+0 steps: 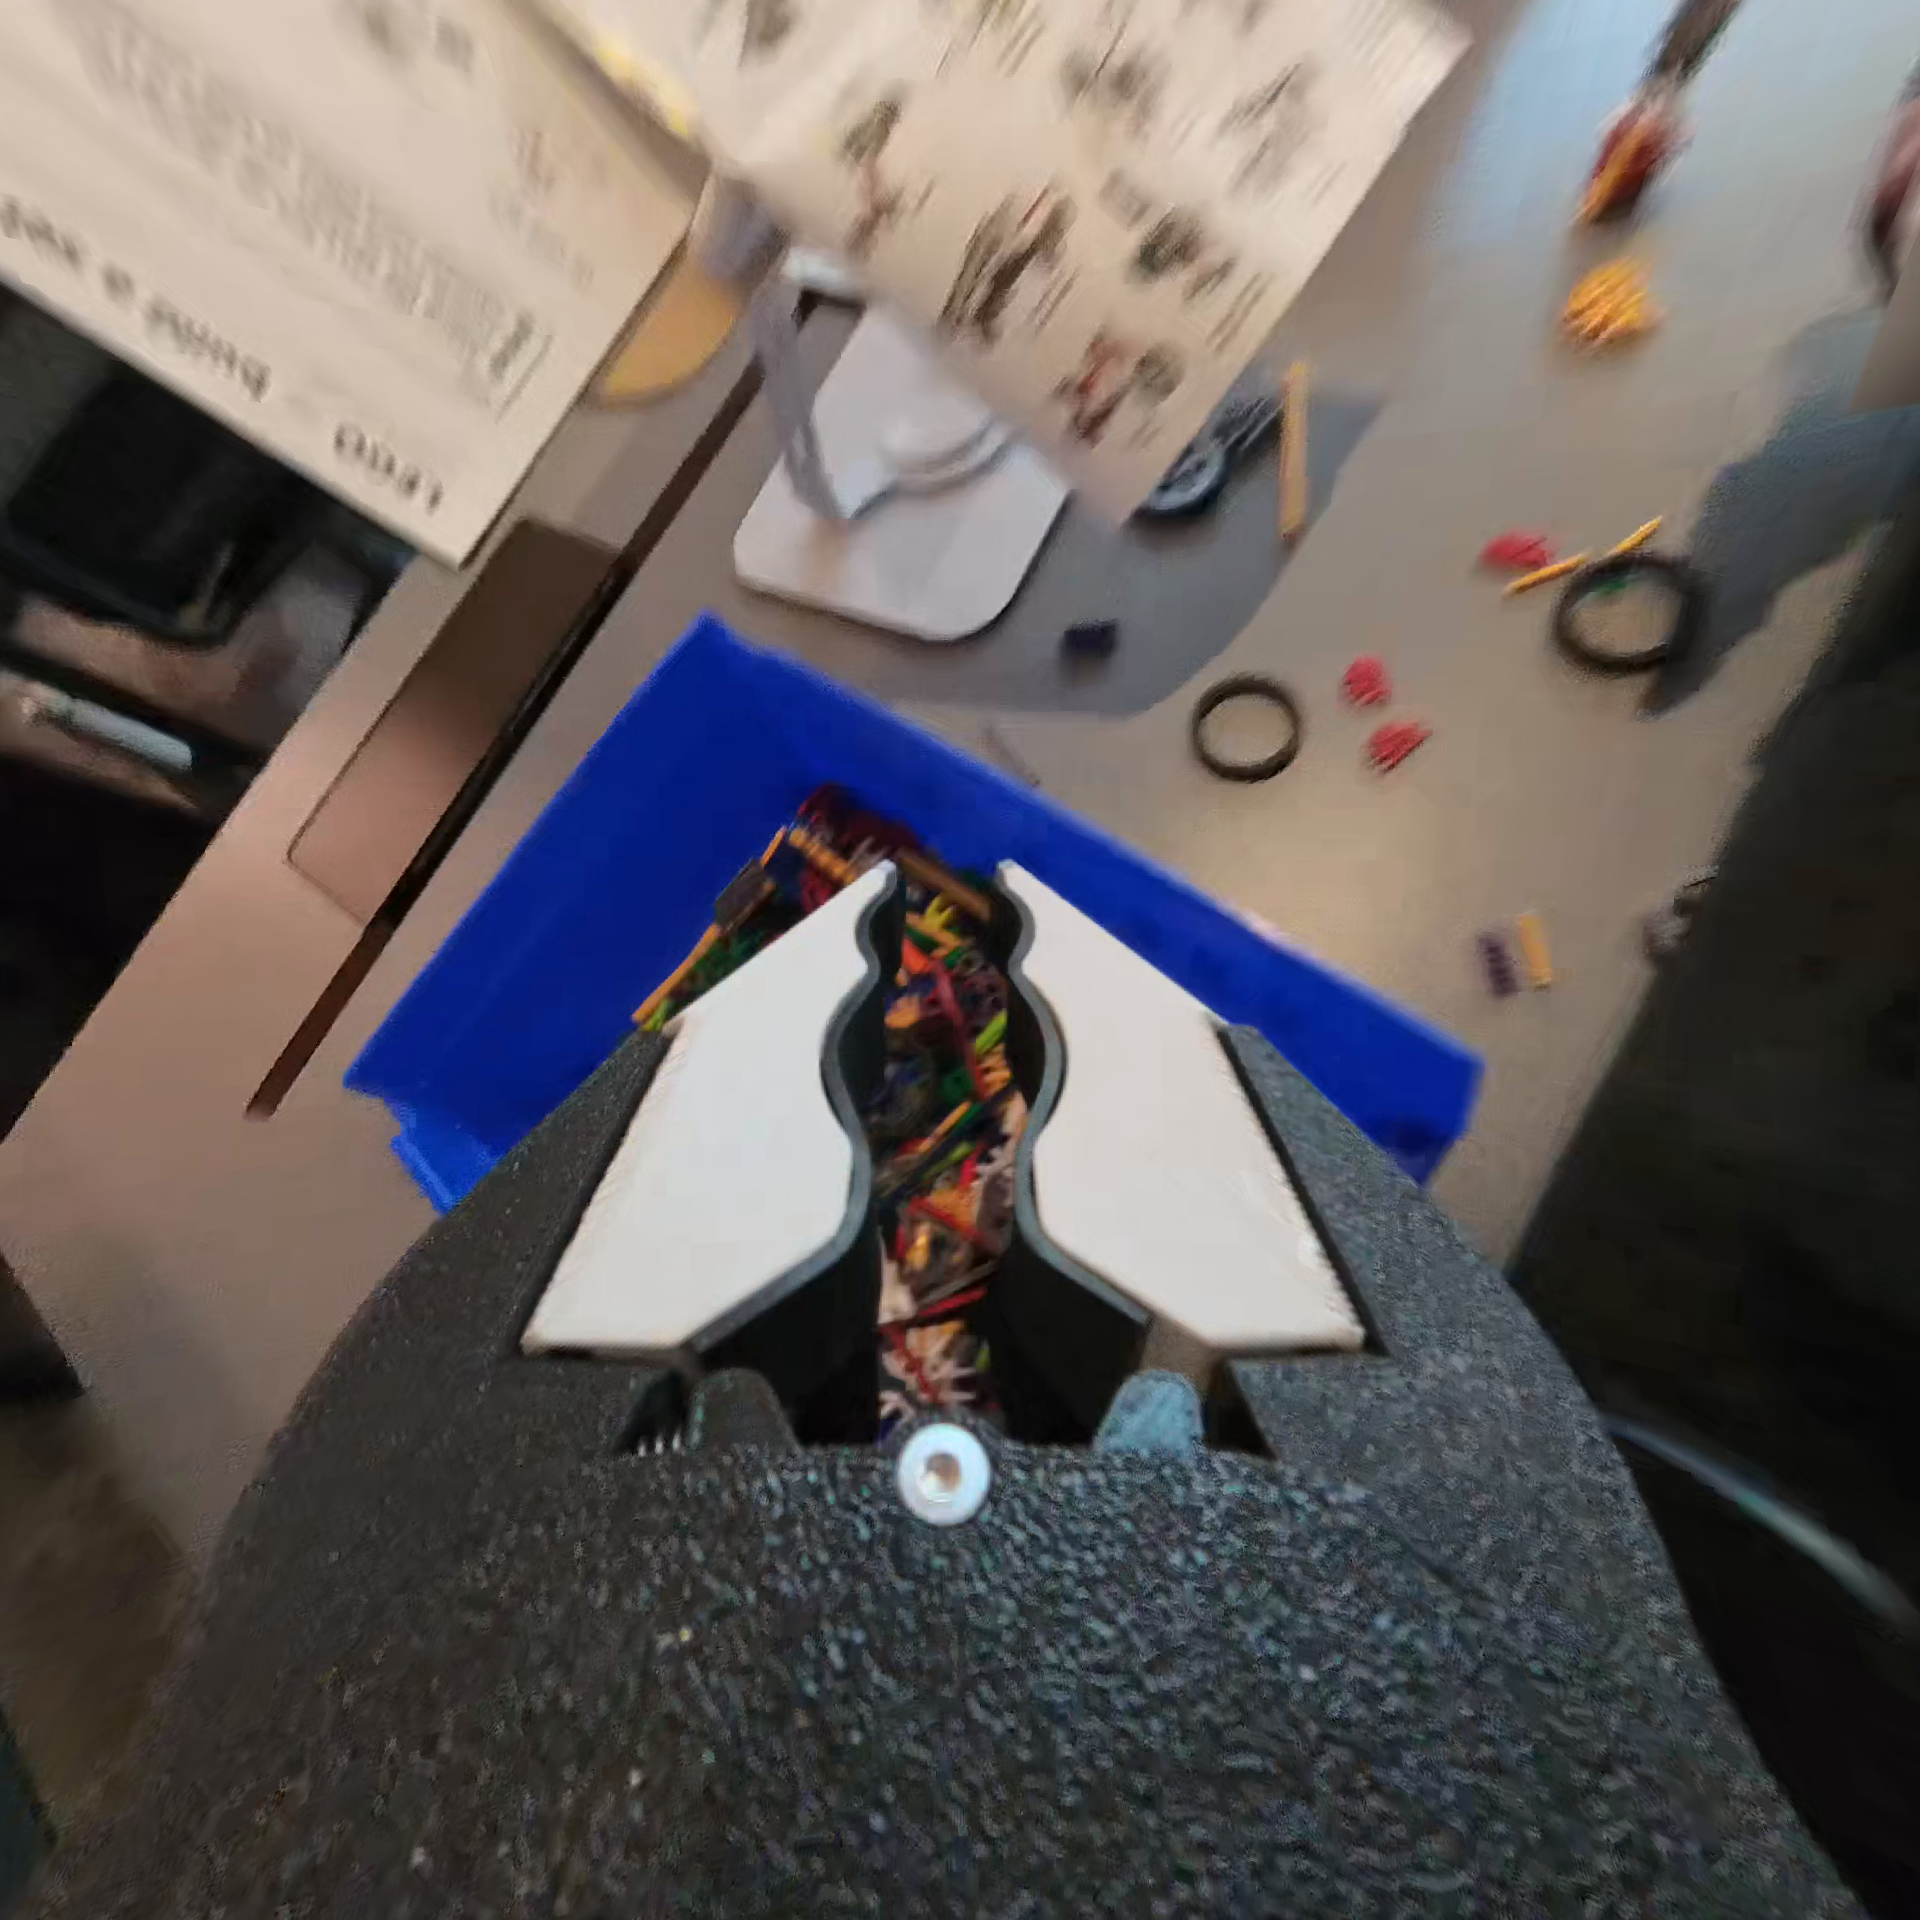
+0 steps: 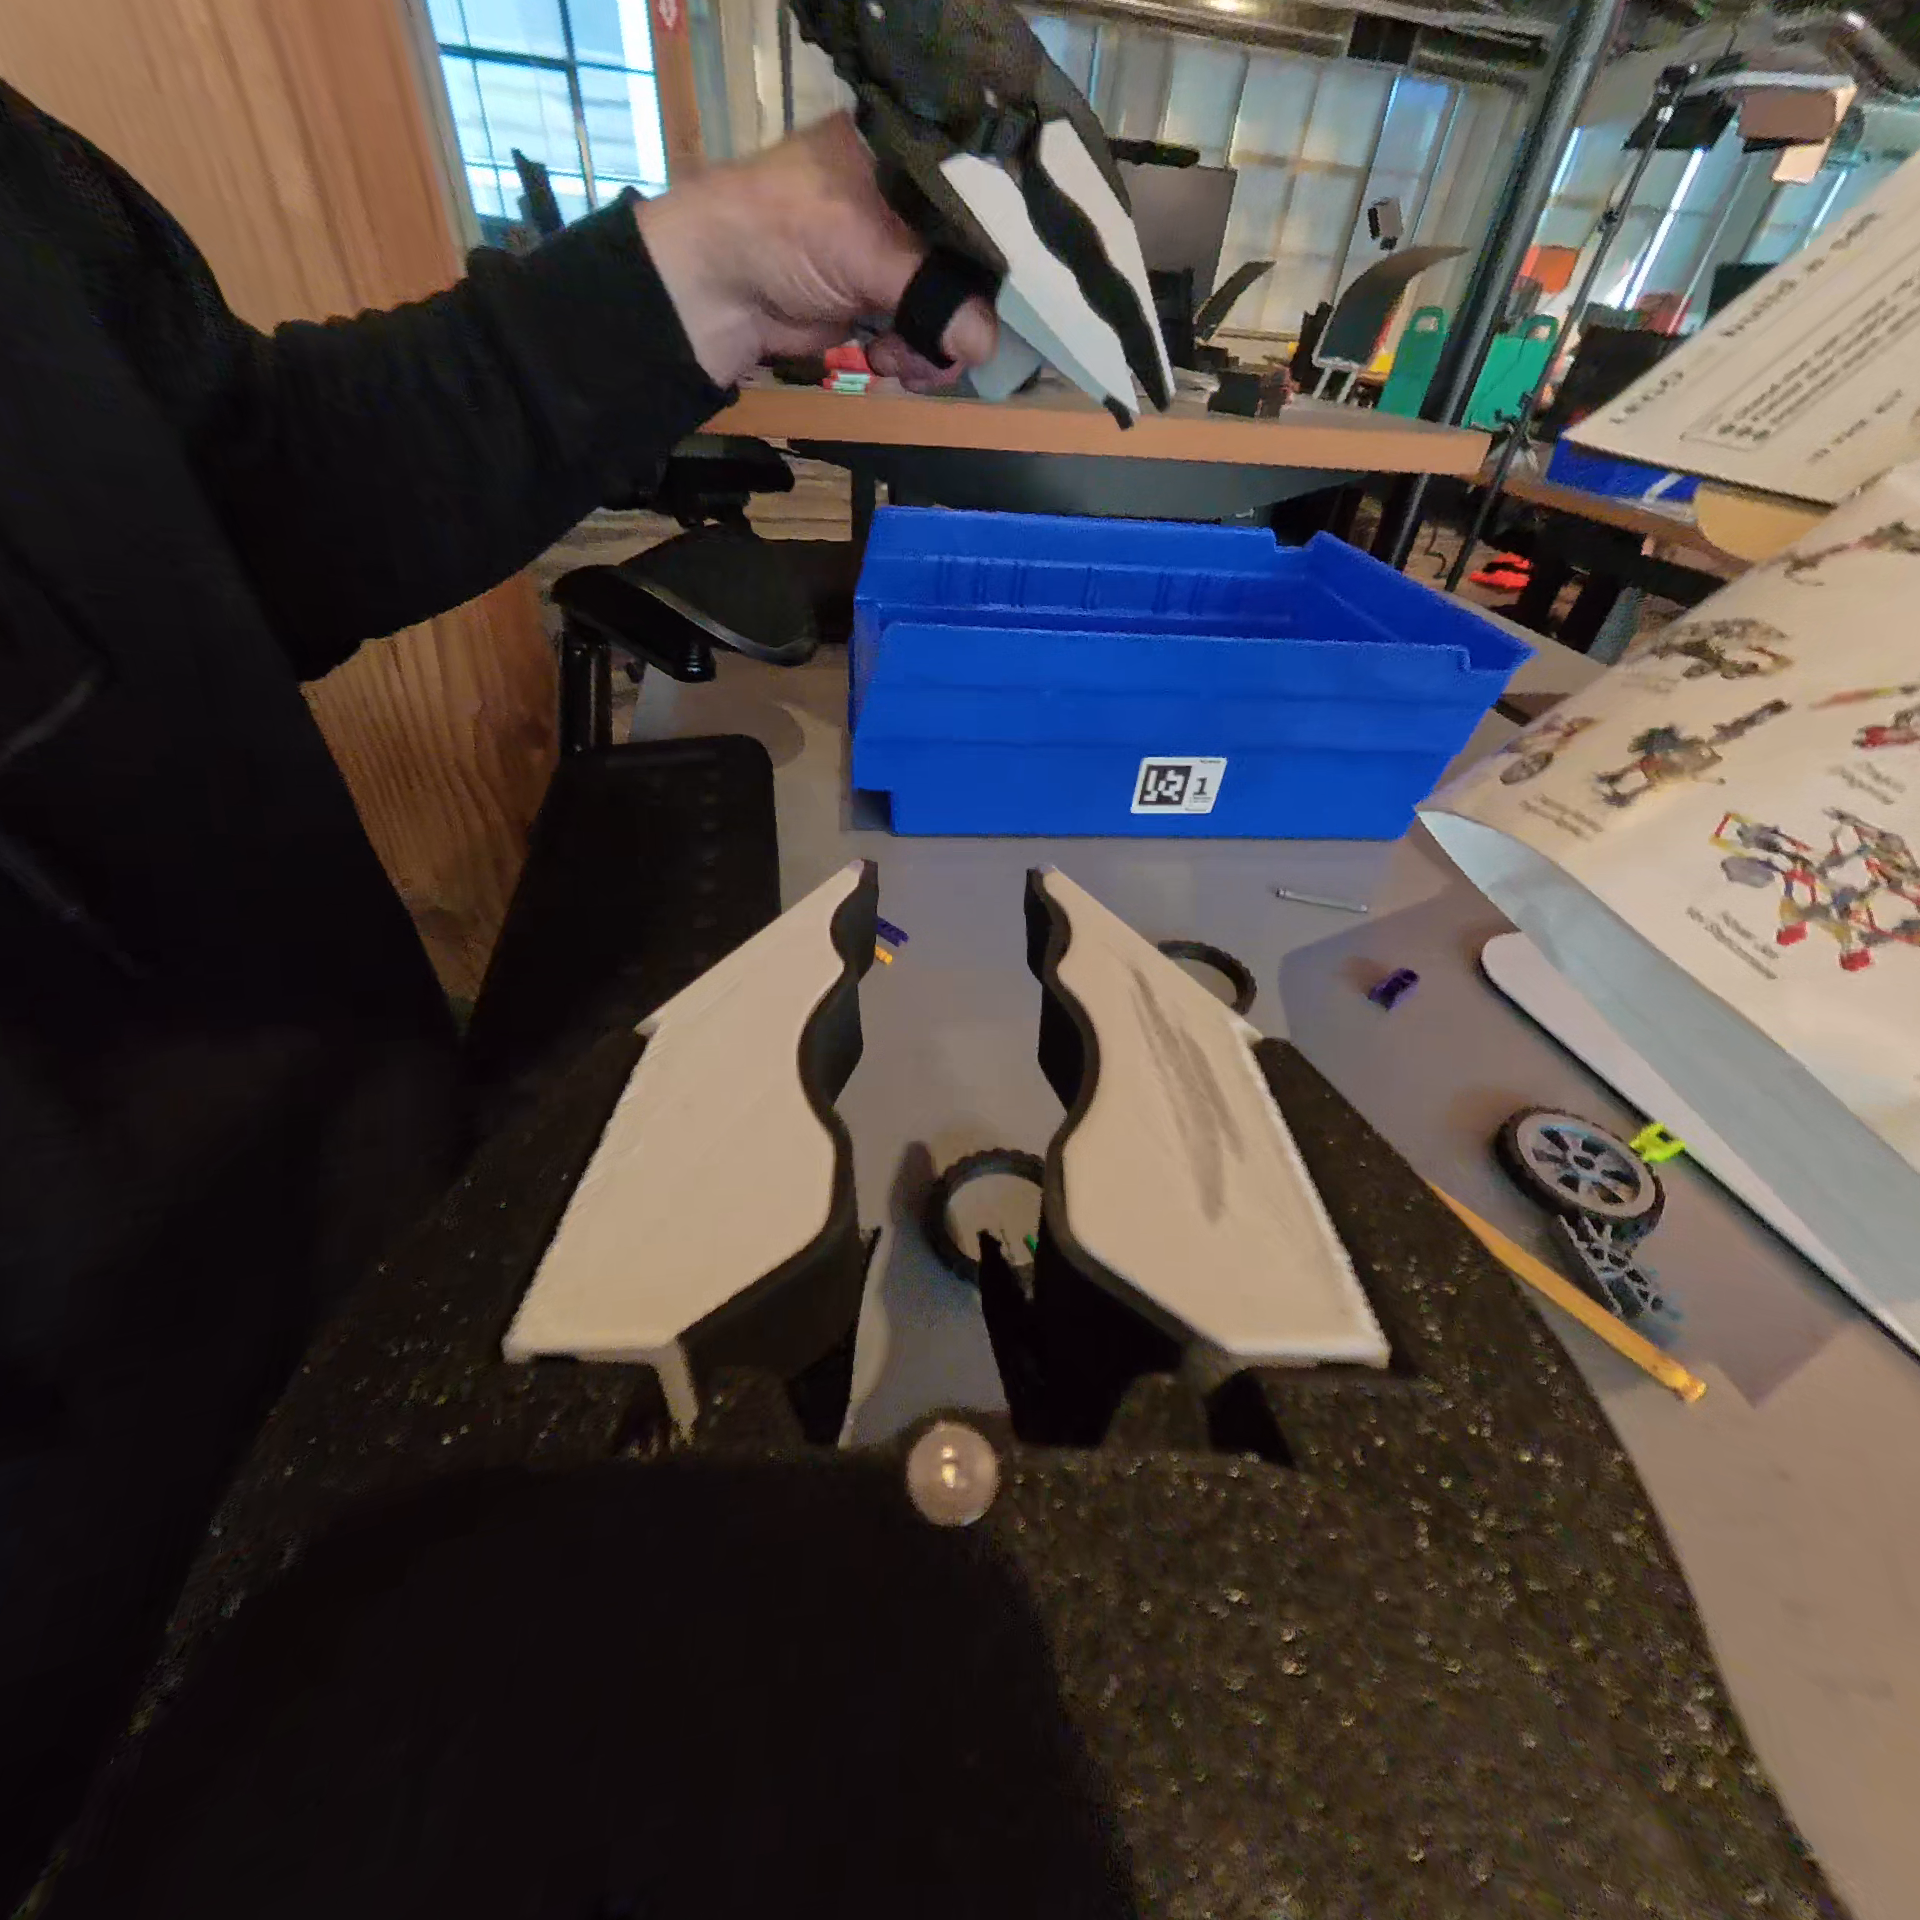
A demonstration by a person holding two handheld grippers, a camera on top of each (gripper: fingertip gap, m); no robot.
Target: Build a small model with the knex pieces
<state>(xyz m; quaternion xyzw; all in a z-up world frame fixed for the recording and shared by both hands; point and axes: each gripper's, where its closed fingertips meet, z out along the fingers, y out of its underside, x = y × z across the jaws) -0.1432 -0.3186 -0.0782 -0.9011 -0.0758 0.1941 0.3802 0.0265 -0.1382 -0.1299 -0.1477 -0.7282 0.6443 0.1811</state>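
My left gripper (image 1: 948,878) hangs above a blue bin (image 1: 644,883) filled with small colourful construction pieces (image 1: 945,1049). Its jaws stand a little apart with nothing between them. It also shows in the right wrist view (image 2: 1143,405), held by a hand high over the bin (image 2: 1174,675). My right gripper (image 2: 951,883) is open and empty, low over the grey table in front of the bin. A black tyre ring (image 2: 987,1210) lies on the table under the gap between its fingers. A second tyre ring (image 2: 1210,971) lies just right of it.
A grey-spoked wheel (image 2: 1579,1169), a yellow rod (image 2: 1558,1299) and a purple piece (image 2: 1392,985) lie to the right. Printed instruction sheets (image 2: 1766,831) lean on a white stand (image 1: 894,540). Tyre rings (image 1: 1245,727) and red pieces (image 1: 1392,743) lie scattered. A person's dark sleeve is on the left. One gripper's finger ends stand about 25 cm off the other's.
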